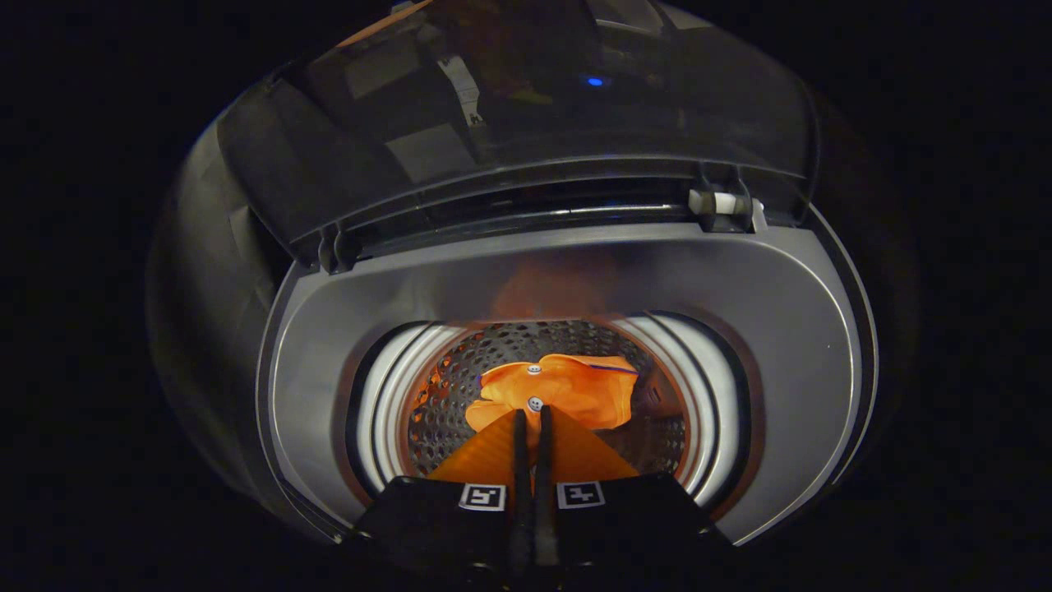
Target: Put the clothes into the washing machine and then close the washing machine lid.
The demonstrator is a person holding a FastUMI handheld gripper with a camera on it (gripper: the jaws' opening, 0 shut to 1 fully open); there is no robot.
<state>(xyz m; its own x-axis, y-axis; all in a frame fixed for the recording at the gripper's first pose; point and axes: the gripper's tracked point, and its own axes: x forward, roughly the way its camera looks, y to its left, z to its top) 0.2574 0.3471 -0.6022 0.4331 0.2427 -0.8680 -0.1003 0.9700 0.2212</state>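
Observation:
I look down into a top-loading washing machine whose drum (460, 386) is perforated metal. An orange garment (575, 386) with small white buttons hangs crumpled inside the drum, just ahead of my fingertips. My gripper (532, 413) is over the drum mouth with its fingers almost together, pinching an edge of the garment near one button. The machine's dark transparent lid (526, 123) stands raised beyond the drum, hinged at the back.
A grey top panel (772, 329) rings the drum opening, with a white inner ring (707, 395) around the mouth. A white hinge piece (722, 202) sits at the lid's right rear. The surroundings are dark.

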